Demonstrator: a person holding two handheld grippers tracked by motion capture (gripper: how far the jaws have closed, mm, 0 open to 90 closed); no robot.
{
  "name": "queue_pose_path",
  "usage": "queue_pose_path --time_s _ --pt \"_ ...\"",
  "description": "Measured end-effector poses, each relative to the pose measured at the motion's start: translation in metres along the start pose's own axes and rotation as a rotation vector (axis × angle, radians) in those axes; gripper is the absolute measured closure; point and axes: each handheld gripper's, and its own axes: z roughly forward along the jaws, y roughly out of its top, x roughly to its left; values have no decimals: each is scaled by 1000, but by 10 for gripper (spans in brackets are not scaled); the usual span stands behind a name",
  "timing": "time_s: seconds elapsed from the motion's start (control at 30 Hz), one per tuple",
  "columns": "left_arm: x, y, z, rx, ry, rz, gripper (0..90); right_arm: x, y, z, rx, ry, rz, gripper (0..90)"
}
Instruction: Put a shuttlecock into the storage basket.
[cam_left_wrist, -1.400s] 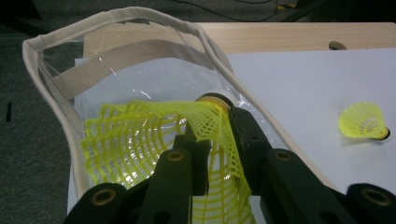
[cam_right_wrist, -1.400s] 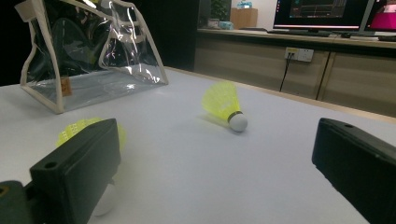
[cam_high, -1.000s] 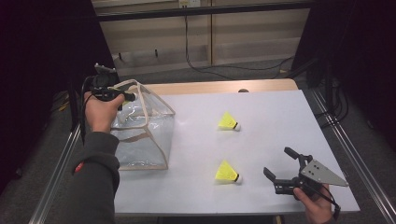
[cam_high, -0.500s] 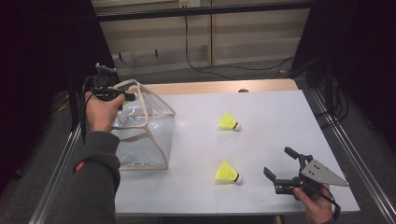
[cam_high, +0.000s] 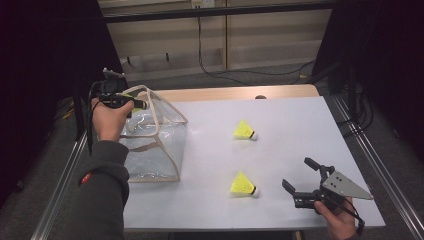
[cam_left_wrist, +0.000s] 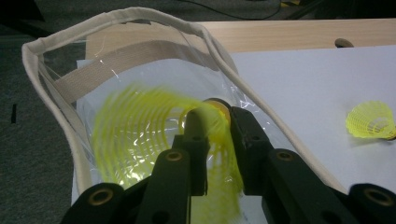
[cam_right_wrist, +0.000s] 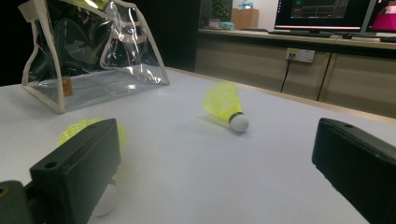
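**Shuttlecock Held Over Clear Pouch**

At upper left of the high view, the left gripper (cam_high: 131, 103) had its fingers clenched on a yellow mesh shuttlecock (cam_left_wrist: 140, 135), above the open mouth of the transparent, fabric-edged pouch (cam_high: 165, 145). At lower right, the right gripper (cam_high: 299, 175) had its fingers released, wide apart. Two cone-shaped shuttlecocks (cam_high: 243, 130) (cam_high: 242, 185) lay on the white tabletop (cam_high: 295, 125).

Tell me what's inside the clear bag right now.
Over the bag's open top, the left gripper holds a yellow shuttlecock. Its blurred skirt hides whether anything lies on the bottom.
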Motion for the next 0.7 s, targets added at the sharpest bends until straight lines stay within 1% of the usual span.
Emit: queue_pose_path --time_s 0.1,0.13,0.17,0.2,0.27,0.4,0.5,0.57,0.6,0.67,0.7 --pt "0 0 0 -1 1 3 766 0 0 0 -2 3 -1 10" --pt "0 0 0 -2 4 6 755 0 0 0 -2 3 0 10" --pt "0 0 0 -11 12 4 721 0 0 0 -2 3 0 10" --pt "0 0 0 -12 8 5 699 0 0 0 -2 3 -1 10" --pt "0 0 -1 -15 6 2 701 0 0 0 -1 3 -1 10" --pt "-1 0 -3 -21 -8 -3 673 0 0 0 -1 2 -3 10" --pt "-1 0 -6 -37 -21 -12 655 0 0 0 -2 1 -1 10" --pt "0 -1 -8 -31 -26 -11 623 0 0 0 -2 1 -1 10" --pt "0 -1 -9 -34 -31 -19 623 0 0 0 -2 0 -1 10" --pt "2 -1 -12 -32 -37 -16 607 0 0 0 -2 0 0 10" --pt "2 -2 -13 -38 -40 -23 596 0 0 0 0 0 -1 10"
